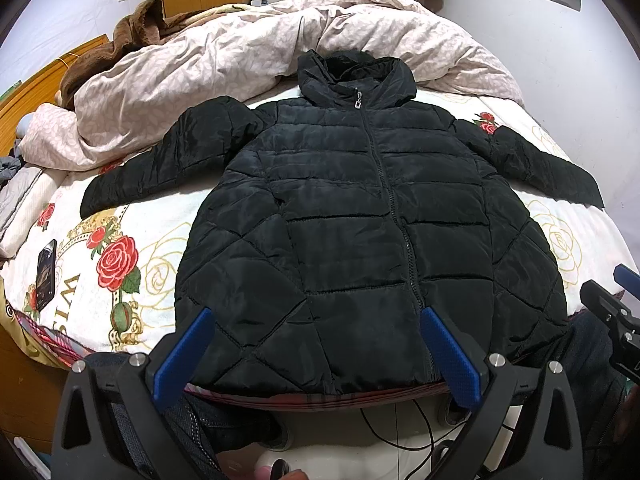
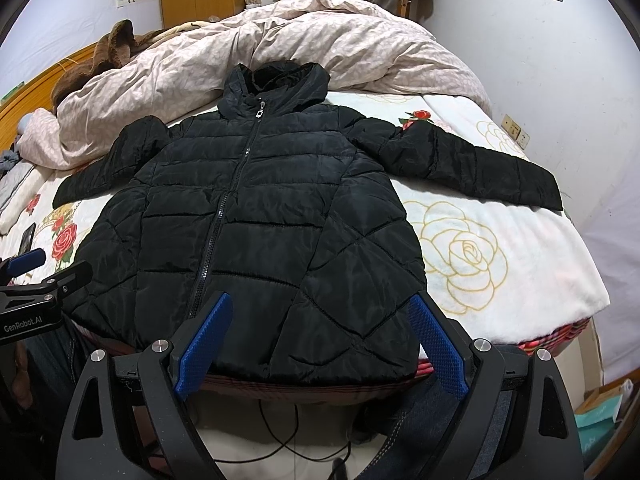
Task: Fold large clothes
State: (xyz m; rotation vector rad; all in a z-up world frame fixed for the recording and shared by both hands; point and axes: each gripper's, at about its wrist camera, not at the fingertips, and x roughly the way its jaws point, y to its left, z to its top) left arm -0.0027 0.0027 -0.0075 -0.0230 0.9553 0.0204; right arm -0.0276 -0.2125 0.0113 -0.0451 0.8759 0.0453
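Note:
A black quilted hooded jacket (image 1: 352,232) lies flat and zipped on the bed, front up, both sleeves spread out to the sides, hood toward the far side. It also shows in the right wrist view (image 2: 256,224). My left gripper (image 1: 316,316) is open and empty, held just off the bed's near edge over the jacket's hem. My right gripper (image 2: 320,304) is open and empty, also near the hem, toward its right half. The right gripper shows at the left wrist view's right edge (image 1: 616,300); the left gripper shows at the right wrist view's left edge (image 2: 36,272).
A rose-print bedsheet (image 2: 500,248) covers the bed. A crumpled pink duvet (image 1: 240,52) and a brown blanket (image 1: 128,36) lie at the far side. A phone (image 1: 46,274) lies on the sheet at left. Cables (image 1: 404,432) run on the floor below.

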